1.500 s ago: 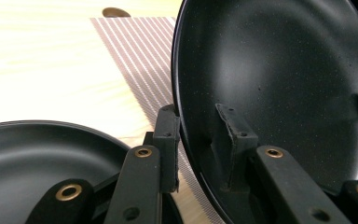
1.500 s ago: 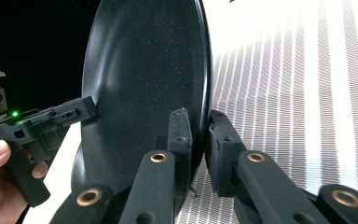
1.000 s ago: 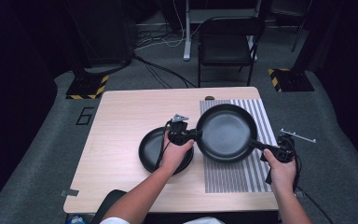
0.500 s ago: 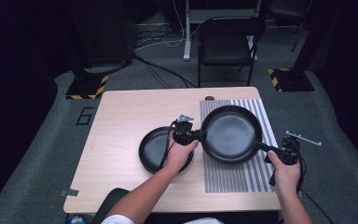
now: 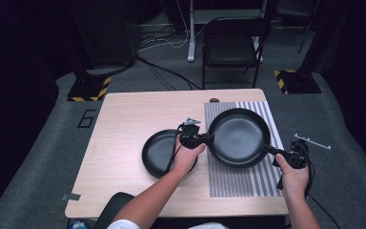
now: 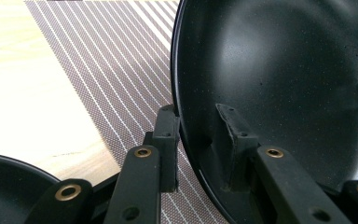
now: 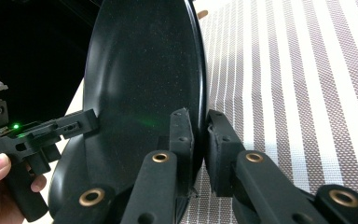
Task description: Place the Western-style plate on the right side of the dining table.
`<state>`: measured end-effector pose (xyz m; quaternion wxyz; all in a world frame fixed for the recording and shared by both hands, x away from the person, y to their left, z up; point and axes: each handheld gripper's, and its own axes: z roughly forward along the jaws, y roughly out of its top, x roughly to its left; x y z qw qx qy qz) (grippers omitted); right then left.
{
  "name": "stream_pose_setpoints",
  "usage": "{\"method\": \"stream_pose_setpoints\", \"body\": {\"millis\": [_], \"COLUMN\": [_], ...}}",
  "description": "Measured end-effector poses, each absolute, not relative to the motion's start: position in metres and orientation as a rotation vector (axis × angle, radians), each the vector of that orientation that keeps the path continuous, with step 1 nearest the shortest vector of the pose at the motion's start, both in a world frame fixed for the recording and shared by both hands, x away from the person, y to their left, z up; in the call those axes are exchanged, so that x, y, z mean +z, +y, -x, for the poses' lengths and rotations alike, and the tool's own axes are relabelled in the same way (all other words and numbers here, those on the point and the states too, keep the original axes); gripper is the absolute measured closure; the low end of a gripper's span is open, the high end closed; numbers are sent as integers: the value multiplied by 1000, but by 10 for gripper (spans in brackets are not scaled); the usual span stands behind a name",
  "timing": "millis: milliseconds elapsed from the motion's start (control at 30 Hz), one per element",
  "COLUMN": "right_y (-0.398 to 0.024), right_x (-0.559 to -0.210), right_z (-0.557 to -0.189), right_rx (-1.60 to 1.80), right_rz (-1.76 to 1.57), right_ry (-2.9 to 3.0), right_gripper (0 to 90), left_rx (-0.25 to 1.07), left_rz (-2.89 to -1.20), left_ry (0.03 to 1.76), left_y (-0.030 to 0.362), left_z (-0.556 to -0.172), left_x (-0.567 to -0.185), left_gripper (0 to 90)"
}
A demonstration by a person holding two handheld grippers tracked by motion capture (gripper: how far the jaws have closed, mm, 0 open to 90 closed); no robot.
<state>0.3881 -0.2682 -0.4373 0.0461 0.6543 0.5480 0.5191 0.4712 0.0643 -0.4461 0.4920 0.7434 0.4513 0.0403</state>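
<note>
Two grippers are holding a large black pan over the striped mat.

The left gripper is clamping the pan's left rim, one pad inside the bowl and one outside, as the left gripper view is showing. The right gripper is clamping the opposite side, where the high view is showing the pan's handle; in the right gripper view its pads are squeezing a thin edge. The pan is sitting above the mat on the right half of the bench. A smaller black pan is lying on the bare wood just left of it, under the left hand.
</note>
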Motion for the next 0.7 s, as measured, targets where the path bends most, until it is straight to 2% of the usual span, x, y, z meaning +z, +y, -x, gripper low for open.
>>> {"method": "stream_pose_setpoints", "body": {"millis": [700], "right_y": [-284], "right_x": [-459], "right_z": [-394], "right_rx": [1547], "right_rz": [-2098], "right_ry": [1627], "right_gripper": [824], "left_rx": [23], "left_rz": [-1849], "left_ry": [1129], "left_y": [47], "left_z": [-480], "left_x": [-472], "left_gripper": [701]}}
